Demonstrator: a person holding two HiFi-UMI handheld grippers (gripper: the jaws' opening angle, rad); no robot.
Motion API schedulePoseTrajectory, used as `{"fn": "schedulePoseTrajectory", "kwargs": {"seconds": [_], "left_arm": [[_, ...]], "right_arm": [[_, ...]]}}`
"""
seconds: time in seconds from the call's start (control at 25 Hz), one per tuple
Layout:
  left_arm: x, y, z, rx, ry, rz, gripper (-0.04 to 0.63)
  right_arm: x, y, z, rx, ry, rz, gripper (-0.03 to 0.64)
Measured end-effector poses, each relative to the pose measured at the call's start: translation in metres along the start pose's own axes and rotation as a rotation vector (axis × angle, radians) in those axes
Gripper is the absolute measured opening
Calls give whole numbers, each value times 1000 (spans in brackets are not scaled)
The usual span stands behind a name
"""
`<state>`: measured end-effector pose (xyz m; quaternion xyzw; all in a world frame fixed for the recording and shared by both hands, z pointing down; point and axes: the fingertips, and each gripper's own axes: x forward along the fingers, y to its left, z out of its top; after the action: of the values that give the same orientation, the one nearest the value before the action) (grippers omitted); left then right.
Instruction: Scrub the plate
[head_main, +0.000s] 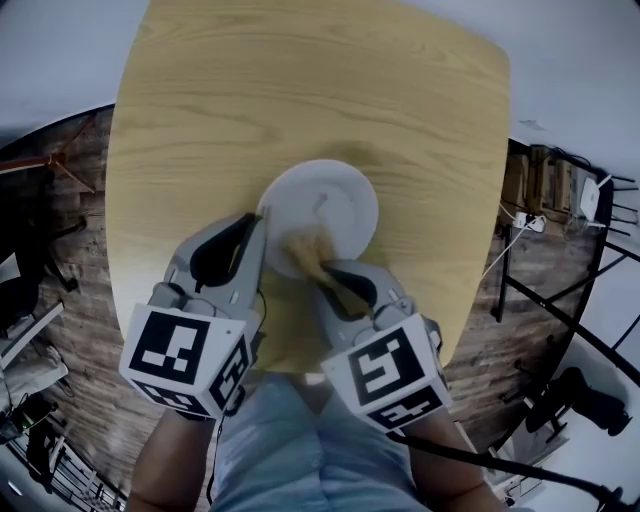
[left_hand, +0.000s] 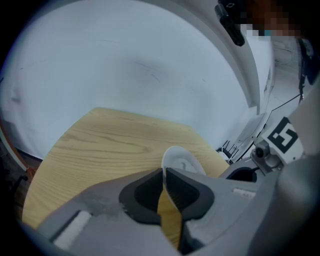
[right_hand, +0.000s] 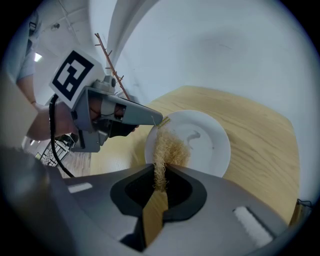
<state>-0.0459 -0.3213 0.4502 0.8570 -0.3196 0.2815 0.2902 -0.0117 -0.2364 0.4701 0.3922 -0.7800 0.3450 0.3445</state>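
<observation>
A white plate (head_main: 330, 205) lies near the front of the round wooden table (head_main: 300, 90). My left gripper (head_main: 262, 222) is shut on the plate's near-left rim; the plate (left_hand: 181, 161) stands edge-on between its jaws in the left gripper view. My right gripper (head_main: 322, 270) is shut on a tan fibrous scrubber (head_main: 305, 245), whose tuft (right_hand: 169, 149) rests on the near-left part of the plate (right_hand: 205, 142). A small grey smear (right_hand: 192, 136) marks the plate's middle. The left gripper (right_hand: 156, 119) shows at the plate's edge in the right gripper view.
The table's bare wood stretches far beyond the plate. Dark wooden floor surrounds it, with black metal racks and cables (head_main: 560, 200) at the right and clutter at the left (head_main: 30, 250). My legs are below the table's near edge.
</observation>
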Motion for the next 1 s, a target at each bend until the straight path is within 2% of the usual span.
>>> {"fn": "schedulePoseTrajectory", "kwargs": {"seconds": [0.36, 0.56, 1.0], "left_arm": [[4, -4, -5, 13, 21, 0, 44], [6, -9, -6, 10, 22, -8, 44], [3, -21, -5, 1, 11, -42, 43]], "right_arm": [[-19, -45, -20, 73, 5, -118, 40], [-25, -67, -16, 70, 6, -166, 40], [-13, -74, 15, 10, 1, -177, 40]]}}
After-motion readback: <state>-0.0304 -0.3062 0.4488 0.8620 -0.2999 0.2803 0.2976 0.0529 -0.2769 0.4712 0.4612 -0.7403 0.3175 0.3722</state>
